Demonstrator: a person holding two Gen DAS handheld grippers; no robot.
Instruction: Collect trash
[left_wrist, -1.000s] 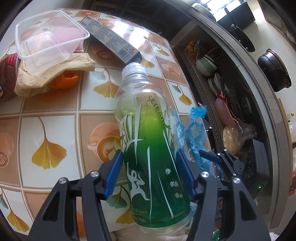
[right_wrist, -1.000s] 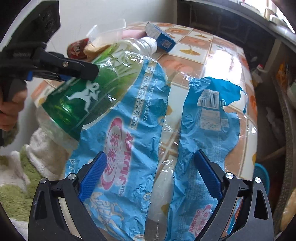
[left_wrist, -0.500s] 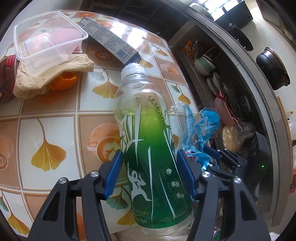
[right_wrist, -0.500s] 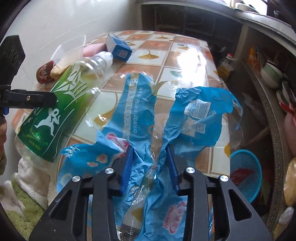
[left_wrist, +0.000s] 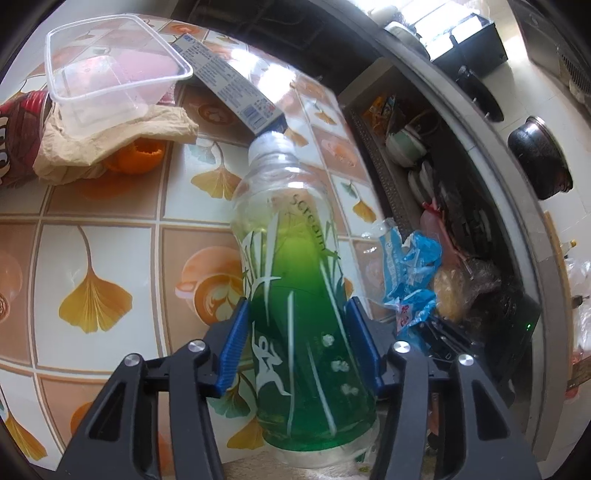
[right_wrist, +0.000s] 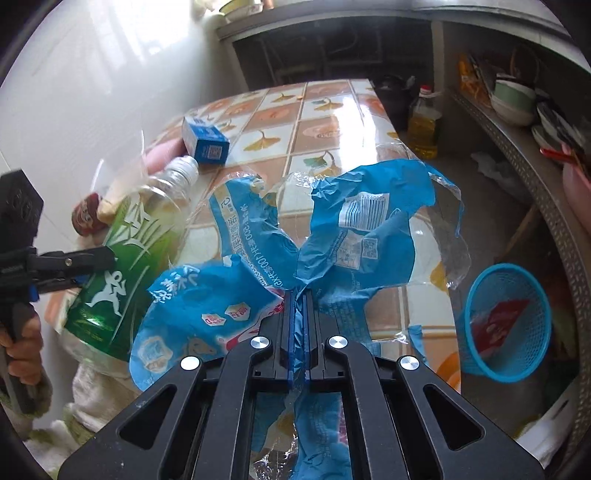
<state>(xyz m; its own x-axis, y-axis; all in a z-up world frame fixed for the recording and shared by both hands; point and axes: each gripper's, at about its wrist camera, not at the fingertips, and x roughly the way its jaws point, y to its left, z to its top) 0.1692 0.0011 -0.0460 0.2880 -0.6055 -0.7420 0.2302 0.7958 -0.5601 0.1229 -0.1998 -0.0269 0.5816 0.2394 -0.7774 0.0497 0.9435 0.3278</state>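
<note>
My left gripper (left_wrist: 299, 347) is shut on a green-labelled plastic bottle (left_wrist: 295, 295), holding it tilted above the tiled table (left_wrist: 92, 258). The bottle also shows in the right wrist view (right_wrist: 122, 266), with the left gripper (right_wrist: 70, 264) clamped on it. My right gripper (right_wrist: 297, 306) is shut on a crumpled blue plastic wrapper (right_wrist: 354, 229), lifted above the table edge. The wrapper also shows in the left wrist view (left_wrist: 410, 273), to the right of the bottle.
On the table lie a clear plastic container (left_wrist: 110, 77), a brown paper bag (left_wrist: 99, 144), orange peel (left_wrist: 140, 158), a blue-white carton (left_wrist: 229, 88) and a red packet (left_wrist: 14, 144). A blue mesh basket (right_wrist: 506, 321) stands on the floor to the right. Shelves with bowls (right_wrist: 513, 99) lie beyond.
My right gripper has closed fully on the blue wrapper and lifted it, crumpling it. The left gripper still holds the bottle, moved slightly.
</note>
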